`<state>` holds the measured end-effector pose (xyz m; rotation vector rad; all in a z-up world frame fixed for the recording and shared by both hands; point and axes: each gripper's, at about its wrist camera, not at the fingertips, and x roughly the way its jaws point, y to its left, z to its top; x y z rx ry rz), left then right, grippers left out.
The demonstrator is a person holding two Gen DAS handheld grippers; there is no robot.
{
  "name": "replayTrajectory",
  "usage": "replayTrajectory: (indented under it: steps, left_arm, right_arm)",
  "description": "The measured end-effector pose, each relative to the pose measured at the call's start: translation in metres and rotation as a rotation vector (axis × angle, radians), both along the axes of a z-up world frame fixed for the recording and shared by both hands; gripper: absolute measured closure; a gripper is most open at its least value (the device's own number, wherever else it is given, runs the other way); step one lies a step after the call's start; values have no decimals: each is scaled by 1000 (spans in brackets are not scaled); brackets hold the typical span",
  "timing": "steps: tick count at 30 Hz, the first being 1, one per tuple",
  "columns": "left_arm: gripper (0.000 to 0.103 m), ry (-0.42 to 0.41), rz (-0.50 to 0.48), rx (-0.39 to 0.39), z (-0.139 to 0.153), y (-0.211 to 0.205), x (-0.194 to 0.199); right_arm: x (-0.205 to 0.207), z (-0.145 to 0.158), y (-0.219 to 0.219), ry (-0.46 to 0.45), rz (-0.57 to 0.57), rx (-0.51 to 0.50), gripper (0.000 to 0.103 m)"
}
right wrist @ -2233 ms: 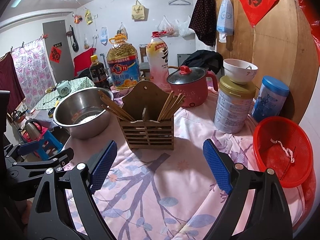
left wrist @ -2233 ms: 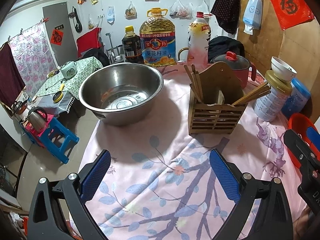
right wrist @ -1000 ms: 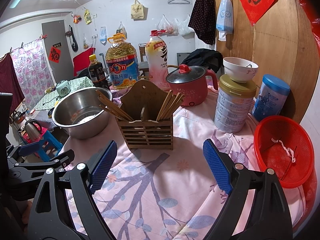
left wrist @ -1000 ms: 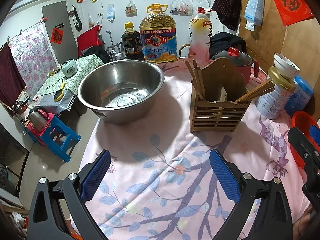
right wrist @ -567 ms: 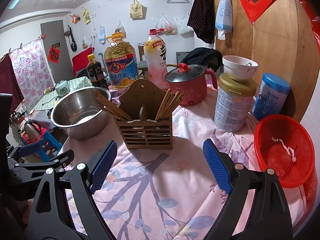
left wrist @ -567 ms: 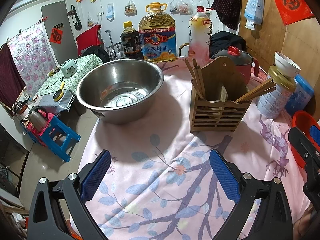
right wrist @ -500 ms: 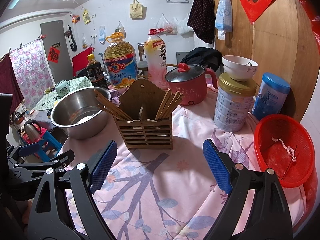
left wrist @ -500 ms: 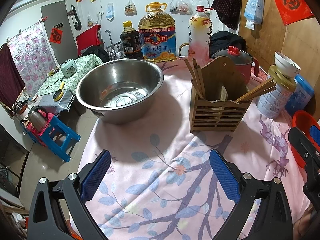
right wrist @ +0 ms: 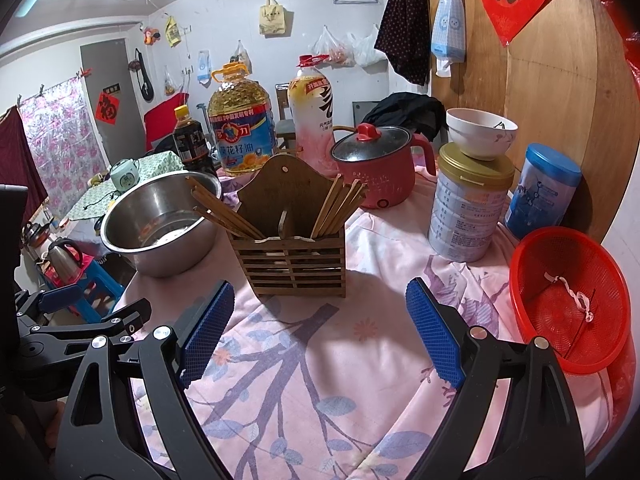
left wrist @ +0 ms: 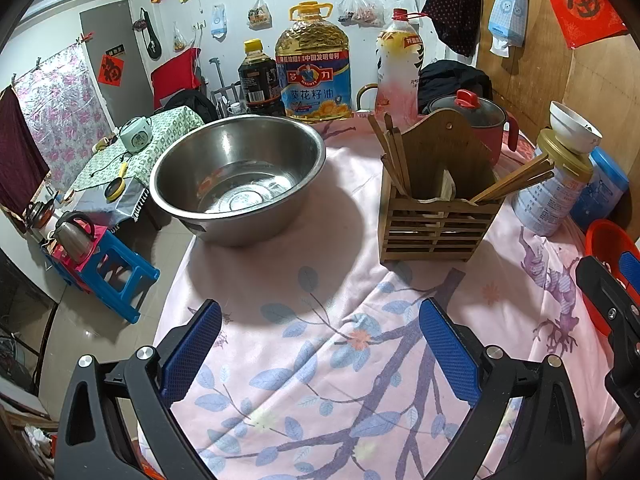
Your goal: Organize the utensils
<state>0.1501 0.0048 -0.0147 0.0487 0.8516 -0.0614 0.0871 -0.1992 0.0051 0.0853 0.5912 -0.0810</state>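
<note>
Both black tongs with blue pads – left gripper [left wrist: 320, 344] and right gripper [right wrist: 320, 328] – stand wide, holding nothing, before the slatted wooden holder [right wrist: 289, 258] of brown chopsticks [right wrist: 338, 204].

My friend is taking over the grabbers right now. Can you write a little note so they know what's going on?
Left gripper: open, empty, above the tablecloth.
Right gripper: open, empty, facing the wooden holder.
Chopsticks stand in two bunches in the holder, leaning outward to opposite sides.
Steel bowl sits beside the holder; no utensils visible in it.
Done: chopsticks are in the holder.
Left: no loose utensils in view; check before finishing.
</note>
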Motion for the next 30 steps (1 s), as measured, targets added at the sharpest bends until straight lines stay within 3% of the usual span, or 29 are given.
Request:
replayTrajectory:
  steps: [30]
  left_arm:
    - [6,3,-1,4,-1,-1,2]
  right_arm:
    - [1,-1,-1,2,0,2,18]
